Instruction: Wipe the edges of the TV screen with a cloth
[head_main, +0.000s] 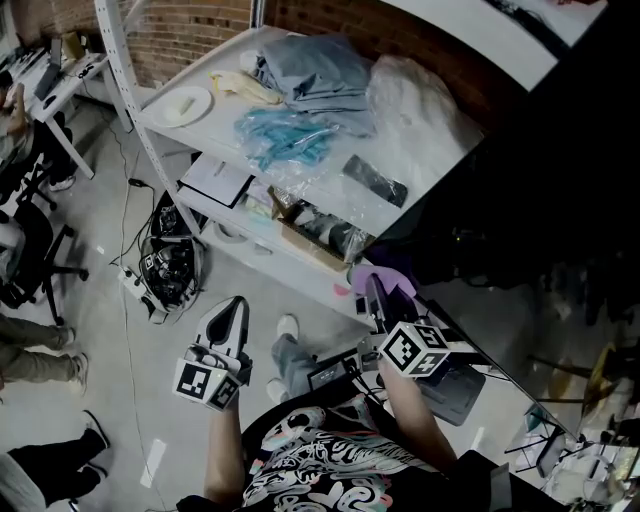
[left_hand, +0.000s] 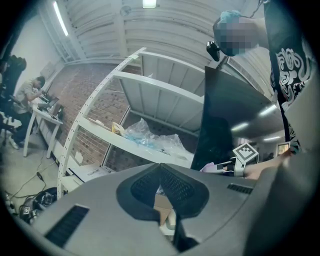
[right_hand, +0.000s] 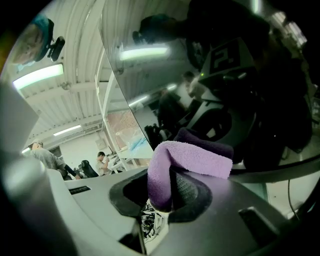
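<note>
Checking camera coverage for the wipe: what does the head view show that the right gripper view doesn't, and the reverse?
Head view only: the left gripper, held away from the screen, and a white plate. Right gripper view only: the purple cloth seen pinched between the jaws of the right gripper, plus reflections in the glass. Both: the cloth, the right gripper and the dark TV screen.
</note>
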